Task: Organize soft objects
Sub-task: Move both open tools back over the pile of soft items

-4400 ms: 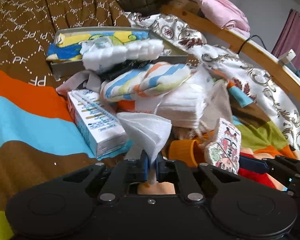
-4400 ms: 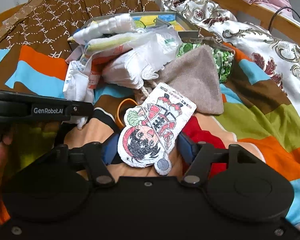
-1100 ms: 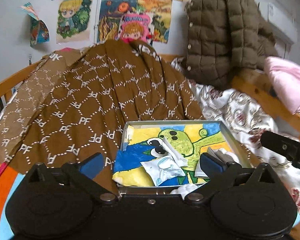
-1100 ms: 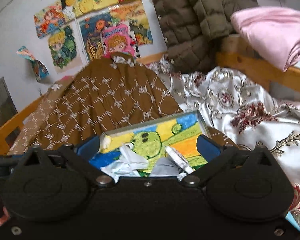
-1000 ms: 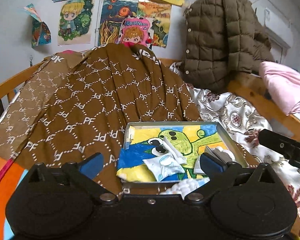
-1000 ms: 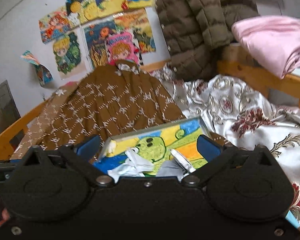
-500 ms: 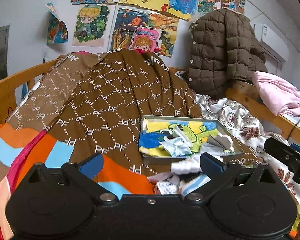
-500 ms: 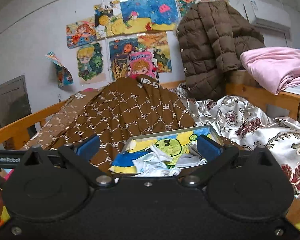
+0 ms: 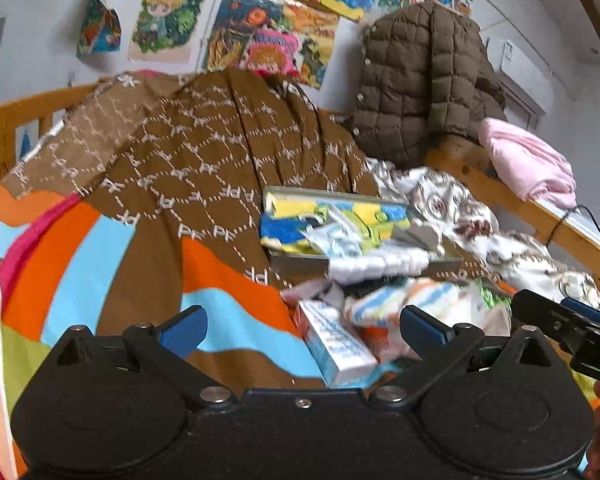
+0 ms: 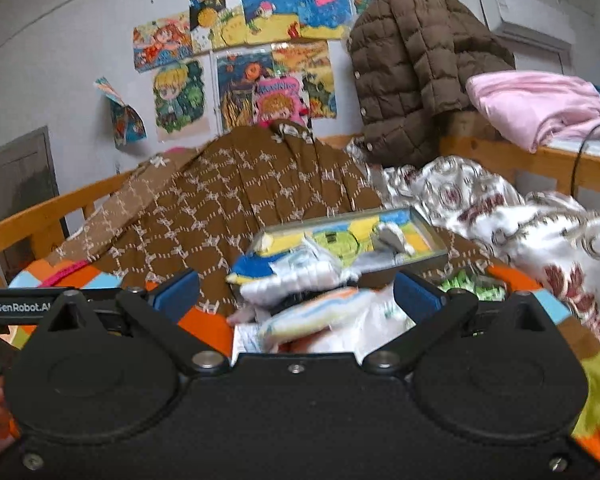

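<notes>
Left wrist view: the left gripper (image 9: 302,330) is spread wide and empty above the pile of soft objects (image 9: 384,304) before the tray (image 9: 284,258). The tissue box (image 9: 334,346) could be seized by mistake.

Right wrist view: the right gripper (image 10: 296,294) is likewise released. The striped cloth (image 10: 316,316) lies nearest; neighbouring items could be dragged along.

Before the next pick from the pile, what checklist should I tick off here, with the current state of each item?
1. Left gripper open and empty: ok.
2. Right gripper open and empty: ok.
3. Tray in view, bare floor showing: ok.
4. Pile in front of both grippers: ok.
5. Next target sharp enough to choose: not ok, pile is motion-blurred.
6. Tissue box soft or rigid: cannot tell.
</notes>
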Tool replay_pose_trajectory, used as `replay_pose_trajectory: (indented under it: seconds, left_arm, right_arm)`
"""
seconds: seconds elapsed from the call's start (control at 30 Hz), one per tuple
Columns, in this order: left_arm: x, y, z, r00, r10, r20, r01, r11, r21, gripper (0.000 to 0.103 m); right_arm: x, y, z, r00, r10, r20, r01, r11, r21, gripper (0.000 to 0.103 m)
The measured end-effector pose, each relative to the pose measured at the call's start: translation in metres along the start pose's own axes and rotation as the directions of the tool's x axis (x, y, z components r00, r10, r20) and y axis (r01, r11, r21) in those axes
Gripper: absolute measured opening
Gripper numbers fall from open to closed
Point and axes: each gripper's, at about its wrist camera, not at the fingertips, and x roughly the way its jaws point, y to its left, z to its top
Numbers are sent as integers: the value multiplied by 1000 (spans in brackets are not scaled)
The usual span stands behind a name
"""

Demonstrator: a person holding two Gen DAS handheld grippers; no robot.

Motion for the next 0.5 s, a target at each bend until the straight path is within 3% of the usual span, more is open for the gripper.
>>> replay_pose_trajectory:
  seconds: [0.27,0.5]
  left_arm:
    - [5,1,-5,1000,-3,-30,4,1000,6,102]
    - [10,0,-8,997,54,-50,-51,998,43,102]
  right_arm:
    - [10,4,-5,997,-41,-66,40,999,-14,102]
    - [19,2,-10,992,-70,-108,65,997,-47,102]
